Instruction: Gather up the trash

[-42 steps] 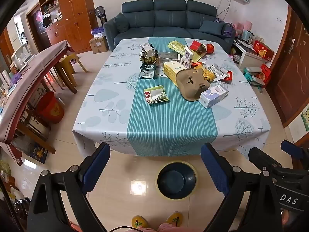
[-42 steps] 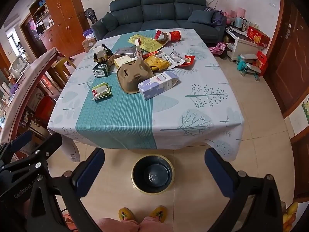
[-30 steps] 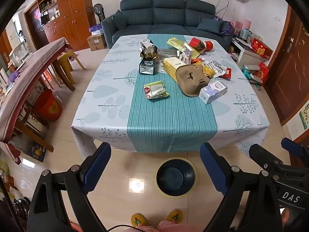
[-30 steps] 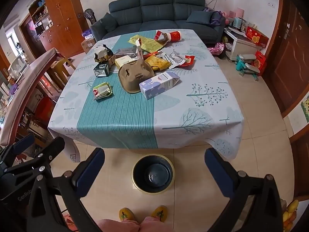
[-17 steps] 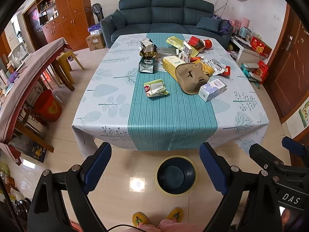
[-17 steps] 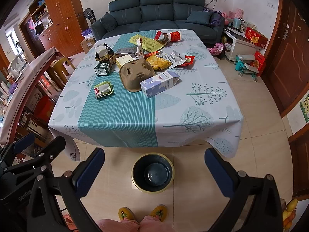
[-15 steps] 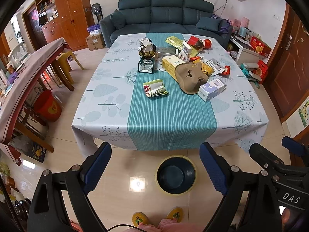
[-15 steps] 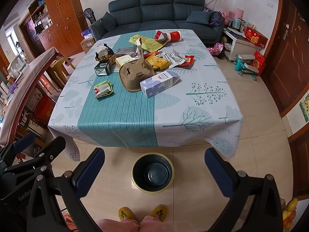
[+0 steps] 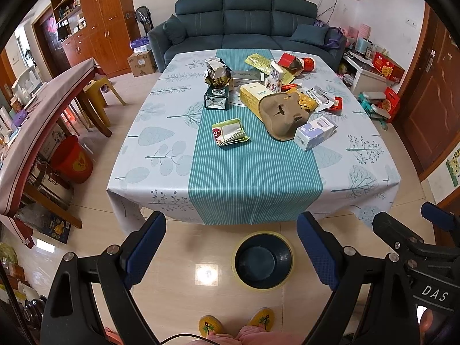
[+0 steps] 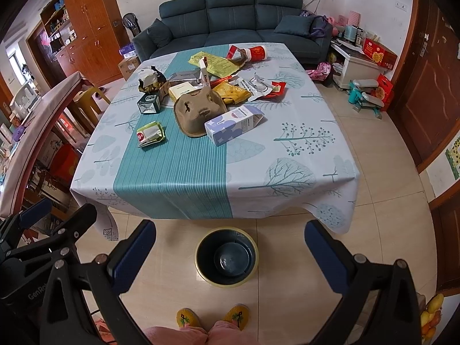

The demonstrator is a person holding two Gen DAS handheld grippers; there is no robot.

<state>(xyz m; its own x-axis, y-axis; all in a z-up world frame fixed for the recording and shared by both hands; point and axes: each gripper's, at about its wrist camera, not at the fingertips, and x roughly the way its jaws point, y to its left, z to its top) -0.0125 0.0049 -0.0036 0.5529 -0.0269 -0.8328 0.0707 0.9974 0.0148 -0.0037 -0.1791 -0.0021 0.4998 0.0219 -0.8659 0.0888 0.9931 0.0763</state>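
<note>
Almost nothing has changed over the last moments: both views show the same scene as the earlier pictures, apart from a slight drift of the framing, so the person seems to be standing and sizing things up before the first pick. Going left to right in the left wrist view, the left gripper [image 9: 231, 243] fills the bottom of the frame with its fingers [image 9: 145, 248] spread wide and nothing between them. Through the gap, low and right of centre, the dark bin [image 9: 263, 260] with a yellow rim sits on the tiled floor, just in front of the near edge of the counter [image 9: 256, 184], and it looks empty. On the striped runner near the middle lies a flattened green and white packet [image 9: 230, 135], the piece closest to the person. To its right are a brown moulded cup tray [image 9: 283, 116] and a white and lilac carton [image 9: 314, 132] touching the tray's edge. Behind them, in the upper middle, is a heap of wrappers and boxes. At the far lower right the right gripper [image 10: 230, 251] juts in; its own view shows its fingers released too, framing the same bin. Nothing has been collected yet, so I judge that the task is at its very start and that the trash is all on the counter, well apart from either gripper. A reach forward over the counter's edge would be needed first.
</note>
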